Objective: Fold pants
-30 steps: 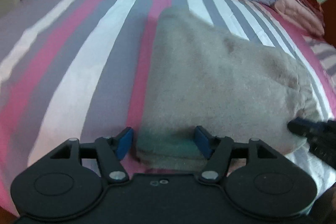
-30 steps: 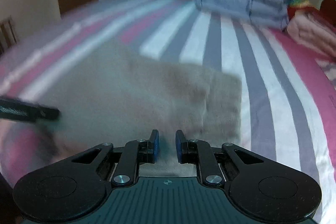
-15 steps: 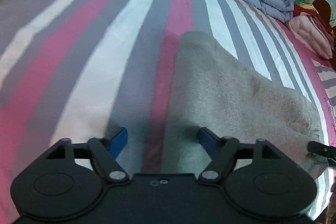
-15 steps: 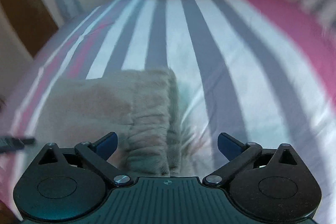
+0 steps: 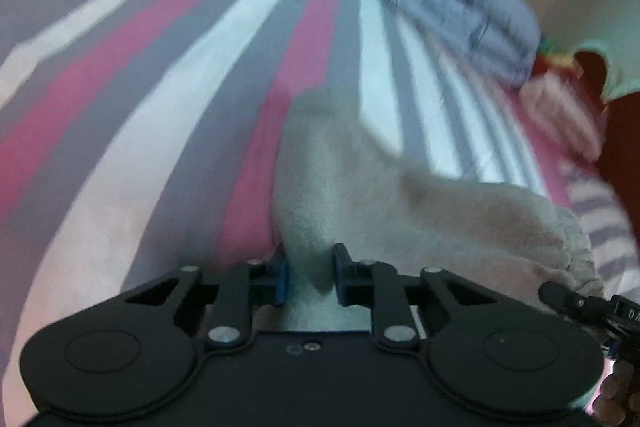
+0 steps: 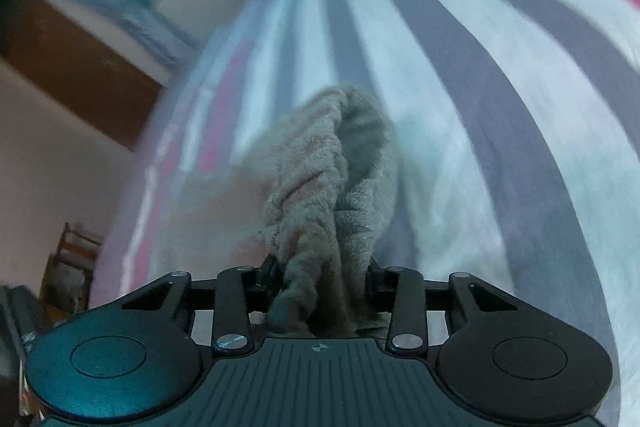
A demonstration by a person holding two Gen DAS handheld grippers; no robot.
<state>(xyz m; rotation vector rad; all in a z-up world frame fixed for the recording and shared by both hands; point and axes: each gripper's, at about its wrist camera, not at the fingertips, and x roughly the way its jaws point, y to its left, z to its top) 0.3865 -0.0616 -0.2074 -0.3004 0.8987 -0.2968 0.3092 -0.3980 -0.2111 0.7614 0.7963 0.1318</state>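
Note:
The grey fleece pants (image 5: 420, 211) lie folded on the striped bed. My left gripper (image 5: 310, 277) is shut on the near left edge of the pants, the blue pads pinching the cloth. My right gripper (image 6: 320, 279) is shut on the bunched waistband end of the pants (image 6: 328, 187), which rises in folds between its fingers. The tip of the right gripper (image 5: 576, 303) shows at the lower right of the left wrist view, at the elastic waistband.
The bed sheet (image 5: 168, 99) has pink, grey and white stripes. A folded blue blanket (image 5: 460, 15) lies at the far end, with pink cloth (image 5: 560, 115) beside it. A brown door (image 6: 72, 67) and a chair (image 6: 72, 259) stand to the left.
Both grippers were open half a second ago and have closed on the pants. The right gripper has tilted and lifted the waistband end; both views have swung.

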